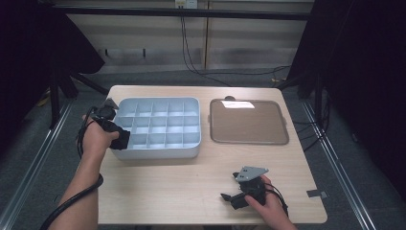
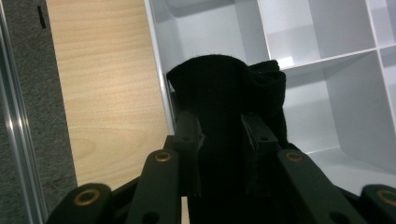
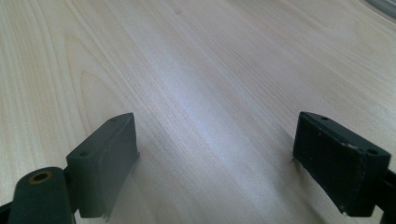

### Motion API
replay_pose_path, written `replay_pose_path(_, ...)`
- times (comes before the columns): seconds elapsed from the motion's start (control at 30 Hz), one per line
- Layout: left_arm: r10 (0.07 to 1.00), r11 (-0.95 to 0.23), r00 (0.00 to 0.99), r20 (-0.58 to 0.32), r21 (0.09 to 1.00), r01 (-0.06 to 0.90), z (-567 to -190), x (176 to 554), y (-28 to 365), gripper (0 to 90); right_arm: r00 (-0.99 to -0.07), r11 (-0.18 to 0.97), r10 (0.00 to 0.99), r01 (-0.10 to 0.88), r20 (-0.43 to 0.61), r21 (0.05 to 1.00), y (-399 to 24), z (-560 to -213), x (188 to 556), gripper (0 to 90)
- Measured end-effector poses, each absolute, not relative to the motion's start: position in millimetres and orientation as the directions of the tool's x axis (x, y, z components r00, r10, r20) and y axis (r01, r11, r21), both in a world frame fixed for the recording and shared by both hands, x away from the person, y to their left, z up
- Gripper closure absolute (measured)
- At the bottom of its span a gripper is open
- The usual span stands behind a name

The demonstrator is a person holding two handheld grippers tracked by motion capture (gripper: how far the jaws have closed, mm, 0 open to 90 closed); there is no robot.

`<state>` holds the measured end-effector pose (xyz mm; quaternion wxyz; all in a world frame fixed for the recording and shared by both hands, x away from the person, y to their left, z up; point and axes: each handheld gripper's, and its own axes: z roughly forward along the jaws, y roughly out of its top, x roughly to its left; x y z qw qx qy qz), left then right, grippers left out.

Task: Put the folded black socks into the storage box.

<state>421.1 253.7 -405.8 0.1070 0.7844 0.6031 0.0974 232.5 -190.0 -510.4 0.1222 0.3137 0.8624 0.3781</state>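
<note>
On the wooden table point(image 1: 191, 187), black cloth point(image 2: 224, 107) clamped upright in left gripper point(image 2: 219, 140) over the near-left corner cell of grey tray point(image 1: 158, 151), directly below; right gripper point(image 1: 239, 191), jaws wide apart and empty, well away near the front edge.

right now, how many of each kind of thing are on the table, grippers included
divided tray: 1
flat tray: 1
black cloth: 1, held by the left hand-held gripper at the divided tray's corner
hand-held grippers: 2, the right one open over bare wood
total: 5
</note>
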Motion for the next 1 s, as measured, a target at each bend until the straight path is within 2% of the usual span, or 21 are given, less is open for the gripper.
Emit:
replay_pose_path(0.63, 0.968, -0.243, 0.250, 0.013, 0.274, 0.930, -409.4, 420.8, 254.2, 70.8, -0.773, 0.517, 0.634, 0.449, 0.026, 0.729, -190.0, -510.4, 232.4, 13.2)
replay_pose_path(1.0, 0.969, -0.233, 0.248, -0.008, 0.307, 0.923, -402.6, 420.1, 256.3, 64.2, -0.773, 0.517, 0.633, 0.449, 0.027, 0.729, -190.0, -510.3, 232.5, 13.2)
